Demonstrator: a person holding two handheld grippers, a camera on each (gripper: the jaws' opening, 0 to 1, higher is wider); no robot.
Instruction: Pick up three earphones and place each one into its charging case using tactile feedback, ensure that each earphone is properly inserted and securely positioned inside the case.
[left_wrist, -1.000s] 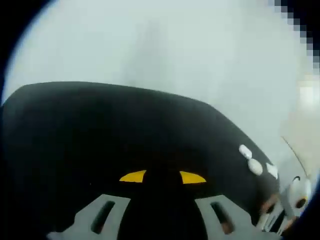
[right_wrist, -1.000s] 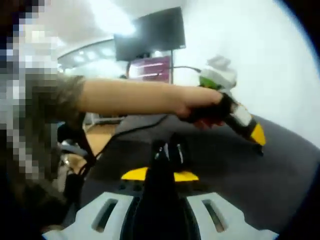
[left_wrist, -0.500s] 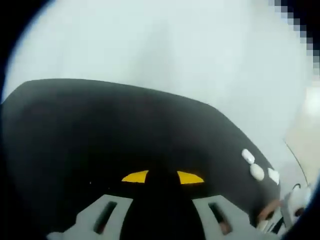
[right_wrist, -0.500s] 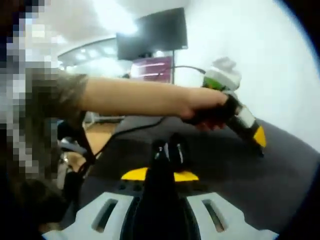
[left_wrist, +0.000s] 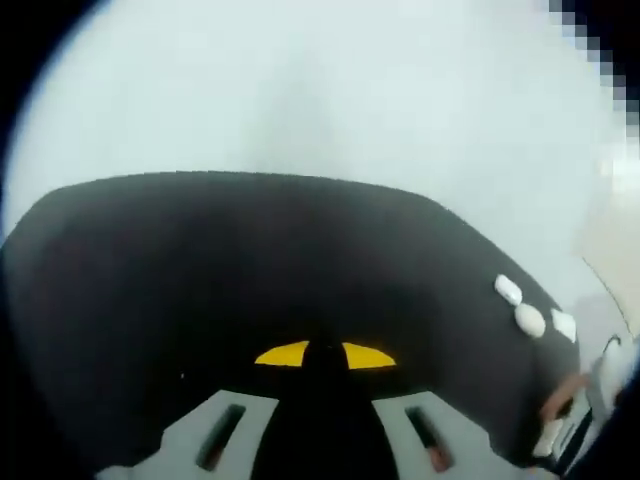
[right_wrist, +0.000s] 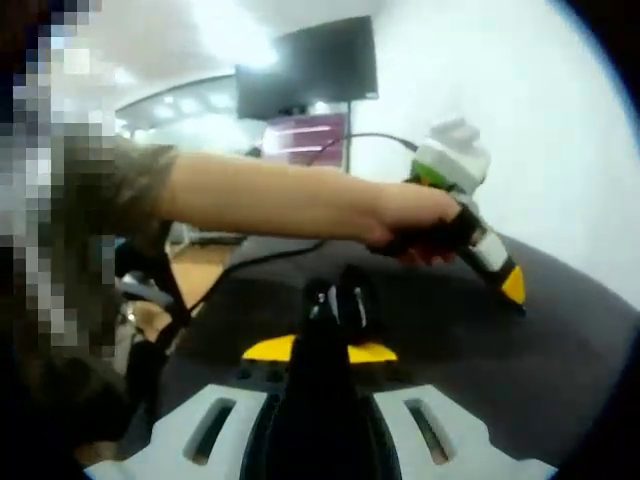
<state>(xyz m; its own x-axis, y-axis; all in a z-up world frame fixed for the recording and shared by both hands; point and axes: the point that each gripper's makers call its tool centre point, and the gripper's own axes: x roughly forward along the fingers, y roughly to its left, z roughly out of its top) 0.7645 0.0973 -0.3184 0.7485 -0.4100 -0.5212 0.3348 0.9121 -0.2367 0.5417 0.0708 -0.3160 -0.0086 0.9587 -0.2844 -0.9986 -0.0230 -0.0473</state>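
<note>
In the left gripper view my left gripper (left_wrist: 325, 354) hangs low over a black mat (left_wrist: 200, 260). Its yellow-tipped jaws are drawn almost together, with only a thin dark gap and nothing seen between them. Three small white earphone pieces (left_wrist: 529, 320) lie in a cluster at the mat's far right edge. My right gripper (right_wrist: 321, 345) is shut on a glossy black case (right_wrist: 338, 297) that stands up between its jaws. In the right gripper view a hand holds the left gripper (right_wrist: 513, 285) with its yellow tip down at the mat.
A person's bare forearm (right_wrist: 270, 195) stretches across the right gripper view above the mat. A black cable (right_wrist: 270, 258) runs over the mat's far side. A white wall (left_wrist: 330, 90) rises behind the mat. A dark screen (right_wrist: 305, 65) hangs in the background.
The left gripper's jaws have closed in from a wider gap to a thin one. In the right gripper view the left gripper has tipped down toward the mat. The right gripper keeps its hold.
</note>
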